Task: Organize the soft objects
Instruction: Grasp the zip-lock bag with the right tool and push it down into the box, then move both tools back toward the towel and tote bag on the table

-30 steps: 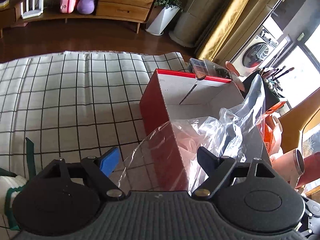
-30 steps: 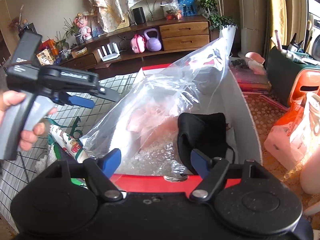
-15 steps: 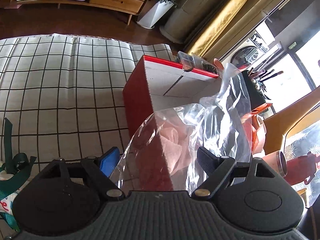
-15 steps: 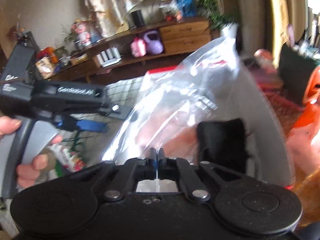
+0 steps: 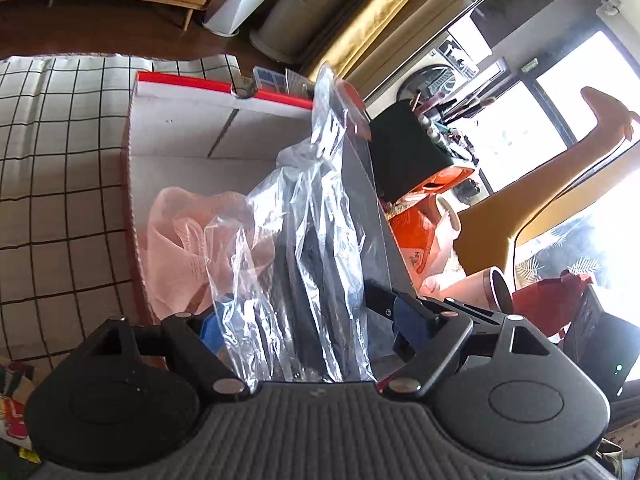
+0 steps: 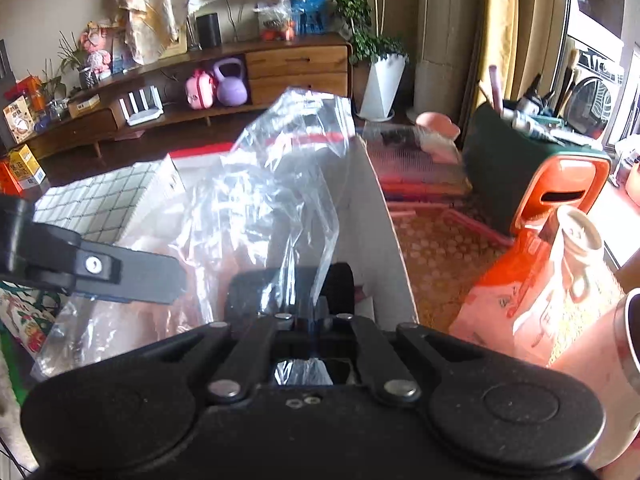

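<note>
The right tool (image 6: 311,326) is clamped on the clear plastic bag (image 6: 280,200), w/ jaws fully together. The left tool (image 5: 310,326) is spread wide around the bag. The bag is held inside the red box (image 5: 184,128), beside a pink garment (image 5: 180,240).

1. Right gripper (image 6: 310,326), open a second ago, now pinches the clear plastic bag (image 6: 280,200) over the red box (image 5: 132,184).
2. Left gripper (image 5: 312,324) has advanced over the box, bag between its spread jaws.
</note>
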### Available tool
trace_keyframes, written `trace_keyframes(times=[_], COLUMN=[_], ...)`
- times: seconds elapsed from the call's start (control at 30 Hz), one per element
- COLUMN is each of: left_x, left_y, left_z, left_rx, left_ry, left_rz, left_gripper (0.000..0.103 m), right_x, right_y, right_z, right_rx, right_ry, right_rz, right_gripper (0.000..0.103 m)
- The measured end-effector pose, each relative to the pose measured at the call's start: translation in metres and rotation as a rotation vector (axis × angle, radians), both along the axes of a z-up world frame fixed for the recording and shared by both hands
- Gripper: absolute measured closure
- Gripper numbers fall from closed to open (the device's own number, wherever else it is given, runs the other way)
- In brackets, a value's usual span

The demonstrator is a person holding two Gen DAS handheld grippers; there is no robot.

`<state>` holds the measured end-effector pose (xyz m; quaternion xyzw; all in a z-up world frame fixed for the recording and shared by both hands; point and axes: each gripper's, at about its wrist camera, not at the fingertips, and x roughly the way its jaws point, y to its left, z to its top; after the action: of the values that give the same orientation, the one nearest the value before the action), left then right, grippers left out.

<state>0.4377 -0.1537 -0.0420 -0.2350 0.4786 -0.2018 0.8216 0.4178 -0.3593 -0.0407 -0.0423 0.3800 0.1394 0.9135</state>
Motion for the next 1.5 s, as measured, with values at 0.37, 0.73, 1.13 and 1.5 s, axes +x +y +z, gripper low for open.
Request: trace_keyframes(times=[0.37, 0.73, 1.13, 1.5], left_x=[0.017, -0.012, -0.082, -0.168], left_y=[-0.028, 0.008, 0.045, 0.093], left_z=[-0.011, 0.023, 0.066, 0.095], left_rx=[0.145, 0.150, 0.146, 0.192], left_ry=[-0.043, -0.117, -0.194, -0.292], left_rz=[0.000, 0.042, 0.059, 0.089], left_gripper=[0.018, 0.018, 0.018, 0.018], right_x=[0.010, -0.006, -0.049, -0.114], right_y=[0.009, 0.001, -0.014, 0.004], right_z=[-0.045, -0.029, 0.021, 0.051], right_rx=[-0.065, 0.002, 0.096, 0.210], right_ry=[0.088, 0.091, 0.037, -0.019], right_rz=[0.031, 0.028, 0.040, 0.132], right_gripper=[0.103, 0.102, 0.089, 0.061])
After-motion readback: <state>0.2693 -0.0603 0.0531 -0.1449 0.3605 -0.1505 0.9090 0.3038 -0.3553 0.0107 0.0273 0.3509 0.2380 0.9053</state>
